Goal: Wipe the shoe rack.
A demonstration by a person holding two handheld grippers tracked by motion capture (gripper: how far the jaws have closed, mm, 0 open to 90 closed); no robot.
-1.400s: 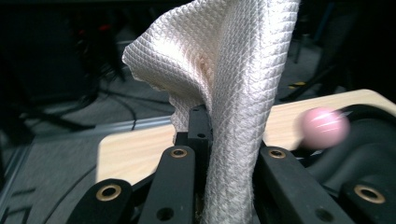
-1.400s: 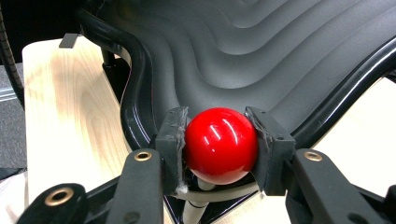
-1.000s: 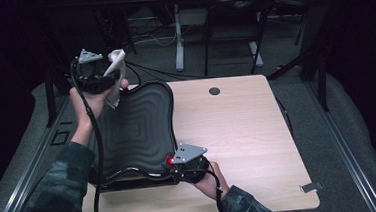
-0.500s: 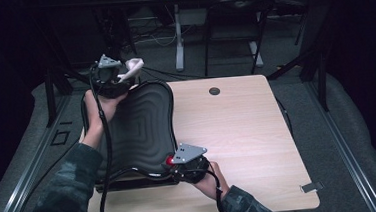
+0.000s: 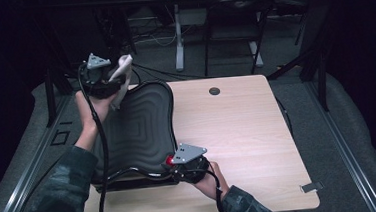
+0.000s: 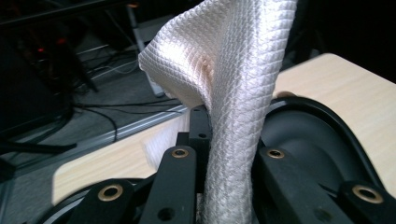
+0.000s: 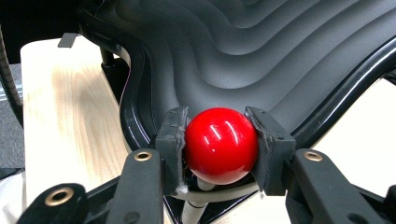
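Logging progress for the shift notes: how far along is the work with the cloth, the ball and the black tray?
Done: both things are gripped. The left gripper is shut on the white cloth, held above the tray's far corner. In hand: the right gripper clamps the red ball at the black tray near edge. Left: the cloth has not yet touched the ridged surface.

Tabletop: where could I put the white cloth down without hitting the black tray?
The right half of the wooden table is bare, bordered by the black tray on the left, the round grommet hole at the far edge and a small clip at the near right corner. It is crowded on the left, where the tray and both grippers sit.
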